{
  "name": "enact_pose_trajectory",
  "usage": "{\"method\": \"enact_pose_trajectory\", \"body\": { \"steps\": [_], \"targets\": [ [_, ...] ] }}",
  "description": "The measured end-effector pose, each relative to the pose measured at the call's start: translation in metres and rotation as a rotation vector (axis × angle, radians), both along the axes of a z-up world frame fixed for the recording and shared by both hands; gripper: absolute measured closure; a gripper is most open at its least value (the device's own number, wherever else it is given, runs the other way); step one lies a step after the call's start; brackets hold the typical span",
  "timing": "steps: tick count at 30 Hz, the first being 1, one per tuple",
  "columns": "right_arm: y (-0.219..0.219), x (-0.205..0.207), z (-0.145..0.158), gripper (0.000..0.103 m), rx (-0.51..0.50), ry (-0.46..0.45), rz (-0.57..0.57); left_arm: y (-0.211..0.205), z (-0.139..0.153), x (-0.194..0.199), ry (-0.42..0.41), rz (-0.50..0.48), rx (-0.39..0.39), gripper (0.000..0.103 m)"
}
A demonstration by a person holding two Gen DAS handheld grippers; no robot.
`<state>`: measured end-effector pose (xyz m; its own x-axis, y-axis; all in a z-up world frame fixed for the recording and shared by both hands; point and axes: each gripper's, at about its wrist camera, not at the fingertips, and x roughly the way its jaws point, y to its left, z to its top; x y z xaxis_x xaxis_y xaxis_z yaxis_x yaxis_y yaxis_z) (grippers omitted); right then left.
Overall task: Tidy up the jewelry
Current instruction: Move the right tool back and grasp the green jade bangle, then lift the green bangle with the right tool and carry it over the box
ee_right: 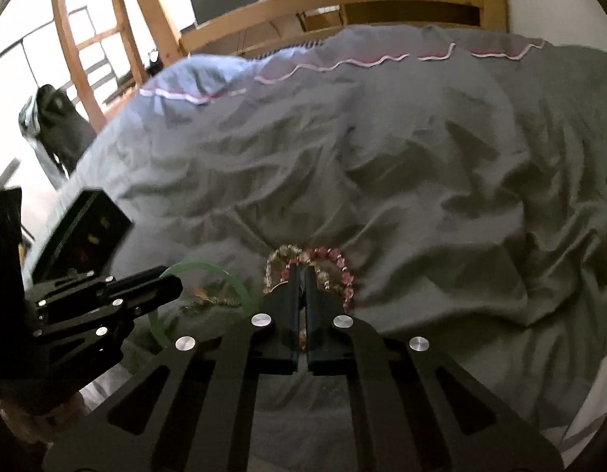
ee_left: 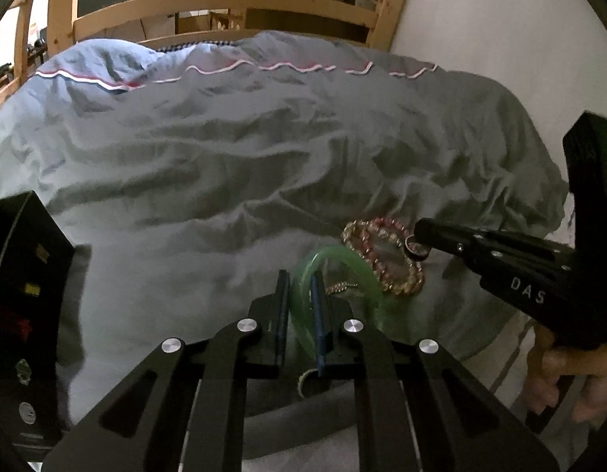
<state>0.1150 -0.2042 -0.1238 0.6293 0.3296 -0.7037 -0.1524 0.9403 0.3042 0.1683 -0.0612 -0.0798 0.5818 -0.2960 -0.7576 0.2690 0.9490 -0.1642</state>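
Left, bangle (ee_left: 335,275) clamped; open duvet (ee_left: 225,157) beyond.

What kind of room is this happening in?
Most likely a bedroom: a rumpled grey duvet covers a bed with a wooden frame, and bracelets lie on the bedding.

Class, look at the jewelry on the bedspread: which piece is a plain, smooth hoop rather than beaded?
The green bangle, translucent and unbeaded, with the left gripper's jaws shut on its rim.

Translucent green bangle (ee_left: 343,271), pink and gold beaded bracelets (ee_left: 386,259), grey-blue duvet (ee_left: 225,149) with red-white trim, black grippers (ee_left: 301,295)
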Motion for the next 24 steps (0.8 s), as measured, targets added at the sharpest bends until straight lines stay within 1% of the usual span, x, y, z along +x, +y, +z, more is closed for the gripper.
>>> {"method": "enact_pose_trajectory", "body": {
  "steps": [3,13,24],
  "targets": [
    [-0.004,-0.001,0.003,0.100,0.026,-0.005,-0.017,0.003,0.007,-0.001,-0.013,0.001,-0.002,0.093],
    [-0.001,-0.012,0.011,0.100,0.004,-0.027,-0.009,0.012,0.026,-0.012,-0.046,0.014,-0.005,0.092],
    [0.009,-0.033,0.043,0.100,-0.025,-0.090,0.017,0.024,0.042,-0.032,-0.053,0.015,0.017,0.092]
  ]
}}
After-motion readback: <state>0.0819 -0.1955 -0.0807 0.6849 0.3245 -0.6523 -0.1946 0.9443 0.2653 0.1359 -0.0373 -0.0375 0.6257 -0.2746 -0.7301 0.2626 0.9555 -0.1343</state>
